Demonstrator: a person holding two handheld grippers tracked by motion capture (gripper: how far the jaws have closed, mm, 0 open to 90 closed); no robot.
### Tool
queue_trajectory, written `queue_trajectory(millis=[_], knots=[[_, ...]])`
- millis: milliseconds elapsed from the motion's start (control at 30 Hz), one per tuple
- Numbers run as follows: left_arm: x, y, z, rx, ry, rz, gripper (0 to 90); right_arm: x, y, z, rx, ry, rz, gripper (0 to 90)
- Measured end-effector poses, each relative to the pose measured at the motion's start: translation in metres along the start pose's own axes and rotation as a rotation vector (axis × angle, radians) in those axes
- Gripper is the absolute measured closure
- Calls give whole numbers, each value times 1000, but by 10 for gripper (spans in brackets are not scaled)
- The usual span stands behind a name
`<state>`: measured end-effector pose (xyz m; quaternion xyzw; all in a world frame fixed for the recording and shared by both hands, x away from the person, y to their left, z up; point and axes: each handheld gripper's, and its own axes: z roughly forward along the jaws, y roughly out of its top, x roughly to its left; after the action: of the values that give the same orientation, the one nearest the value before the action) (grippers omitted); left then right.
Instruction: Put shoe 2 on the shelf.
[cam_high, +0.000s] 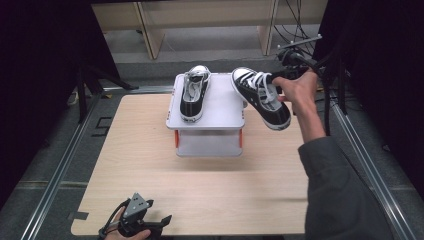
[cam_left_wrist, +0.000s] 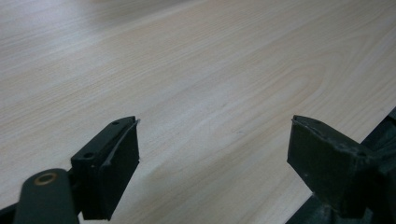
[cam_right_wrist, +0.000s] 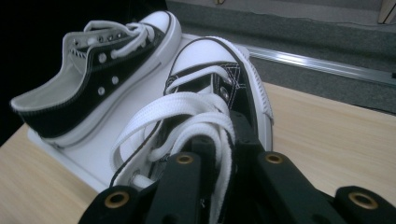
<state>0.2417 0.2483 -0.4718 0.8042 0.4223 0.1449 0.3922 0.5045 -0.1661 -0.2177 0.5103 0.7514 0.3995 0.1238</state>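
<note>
A black-and-white sneaker (cam_high: 194, 95) (cam_right_wrist: 93, 70) lies on the left half of the top of a white two-level stand (cam_high: 222, 107) (cam_right_wrist: 112, 149), toe pointing away from me. Its twin (cam_high: 260, 97) (cam_right_wrist: 210, 60) hangs tilted in the air at the stand's right edge, toe toward the stand's far side. My right gripper (cam_high: 276, 77) (cam_right_wrist: 224, 135) is shut on this sneaker's upper at the laces. My left gripper (cam_high: 162, 221) (cam_left_wrist: 215, 149) rests low at the table's front left edge, open wide with bare wood between its jaws.
The stand has a lower shelf (cam_high: 207, 145) between orange posts. The wooden table (cam_high: 200, 190) stretches wide in front of it. Metal rails (cam_high: 60, 170) run along both sides. Wooden furniture legs (cam_high: 150, 30) and cables (cam_high: 300, 20) stand behind the table.
</note>
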Motion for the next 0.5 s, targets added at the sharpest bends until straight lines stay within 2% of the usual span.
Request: queue_trajectory(millis=[133,167,200,233,267,333,367,400,433,467,500], knots=[[-4,1,-2,-9,-14,-3,159,12,11,24,-14,-1,31,840],[-3,0,-2,-5,-12,15,159,14,13,31,-24,-9,36,840],[-4,0,-1,-9,-16,5,159,17,17,38,-20,-15,47,840],[-5,0,-2,8,-13,36,159,23,22,48,-15,-29,55,840],[-5,1,-2,5,-18,67,159,27,25,53,-10,-35,62,840],[-7,0,-2,7,-19,59,159,29,27,58,-12,-40,67,840],[-8,0,-3,4,-25,72,159,32,32,67,-11,-51,79,840],[-8,0,-3,4,-25,72,159,32,32,67,-11,-51,79,840],[-12,0,-3,-4,-39,35,159,35,35,76,-15,-71,80,840],[-10,0,-3,3,-36,72,159,36,36,79,-16,-74,88,840],[-12,0,-3,5,-36,41,159,37,37,83,-21,-76,93,840]])
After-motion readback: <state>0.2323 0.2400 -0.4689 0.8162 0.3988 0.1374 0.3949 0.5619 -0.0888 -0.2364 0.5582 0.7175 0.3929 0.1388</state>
